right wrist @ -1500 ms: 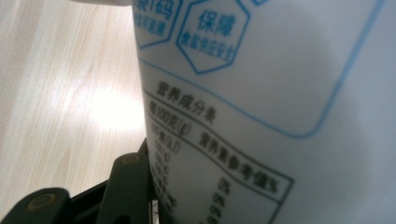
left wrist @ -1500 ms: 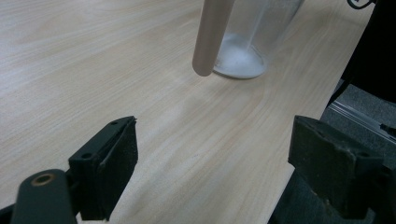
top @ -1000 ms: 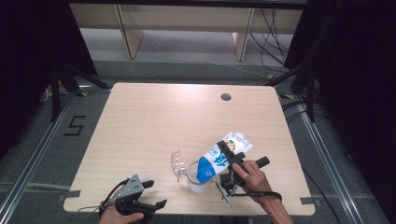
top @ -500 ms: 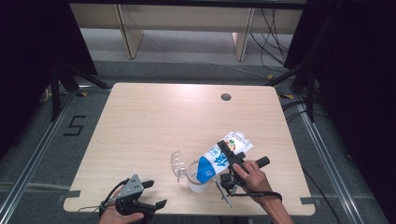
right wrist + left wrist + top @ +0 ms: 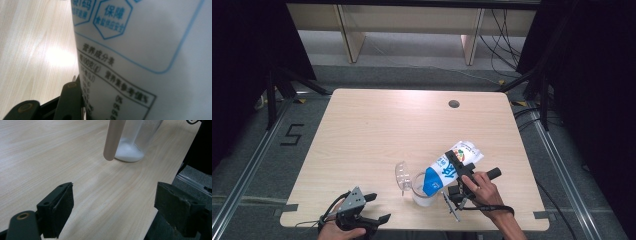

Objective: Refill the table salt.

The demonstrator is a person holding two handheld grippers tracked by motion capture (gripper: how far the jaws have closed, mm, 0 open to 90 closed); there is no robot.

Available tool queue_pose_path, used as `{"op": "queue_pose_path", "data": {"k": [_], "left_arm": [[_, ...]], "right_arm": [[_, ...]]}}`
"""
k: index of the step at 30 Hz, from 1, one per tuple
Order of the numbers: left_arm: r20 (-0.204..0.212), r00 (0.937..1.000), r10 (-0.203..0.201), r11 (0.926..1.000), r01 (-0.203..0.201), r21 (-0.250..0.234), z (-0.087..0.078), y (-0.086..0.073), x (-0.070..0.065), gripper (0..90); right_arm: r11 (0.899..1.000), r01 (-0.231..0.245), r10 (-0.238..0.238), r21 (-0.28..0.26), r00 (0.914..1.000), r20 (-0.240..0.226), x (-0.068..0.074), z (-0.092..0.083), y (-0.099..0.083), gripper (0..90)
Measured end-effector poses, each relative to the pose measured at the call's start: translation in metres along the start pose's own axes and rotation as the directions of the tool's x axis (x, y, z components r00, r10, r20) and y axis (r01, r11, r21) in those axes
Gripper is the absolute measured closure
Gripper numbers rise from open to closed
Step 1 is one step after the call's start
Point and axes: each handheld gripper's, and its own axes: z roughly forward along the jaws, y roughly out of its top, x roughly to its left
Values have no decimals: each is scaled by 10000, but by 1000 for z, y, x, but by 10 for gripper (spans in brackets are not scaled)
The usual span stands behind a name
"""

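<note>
A blue and white milk carton (image 5: pixel 447 170) is tilted with its top end down over a clear cup (image 5: pixel 423 194) near the table's front edge. My right gripper (image 5: pixel 459 170) is shut on the carton's middle; in the right gripper view the printed carton side (image 5: pixel 150 55) presses against the left jaw. The cup (image 5: pixel 133 145) holds a little white liquid at its bottom, and a beige stick-like piece (image 5: pixel 113 140) hangs in front of it. A clear curved part (image 5: pixel 401 175) sticks out on the cup's left. My left gripper (image 5: pixel 378 207) rests open at the front left edge, with bare table between its pads (image 5: pixel 60 207).
The light wooden table (image 5: pixel 382 135) has a round cable hole (image 5: pixel 454 104) at its far right. Dark stands and cables flank the table, and wooden shelving stands beyond the far edge. The front edge of the table lies right under the left gripper.
</note>
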Motion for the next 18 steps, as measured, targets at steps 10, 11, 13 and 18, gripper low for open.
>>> {"op": "queue_pose_path", "data": {"k": [10, 11, 13, 18], "left_arm": [[-6, 10000, 4, 10000, -4, -4, 0, 0, 0, 153], [-7, 10000, 11, 10000, -11, 9, 0, 0, 0, 153], [-2, 10000, 9, 10000, -9, 0, 0, 0, 0, 153], [-6, 10000, 11, 10000, -11, 8, 0, 0, 0, 153]], "right_arm": [[10000, 41, -41, 13, 10000, 15, -1, 0, 0, 559], [10000, 52, -52, 25, 10000, 28, -1, 0, 0, 559], [9999, 130, -130, 84, 9999, 61, -1, -1, 0, 559], [9988, 476, -474, -68, 9987, 174, -4, 0, 1, 559]]}}
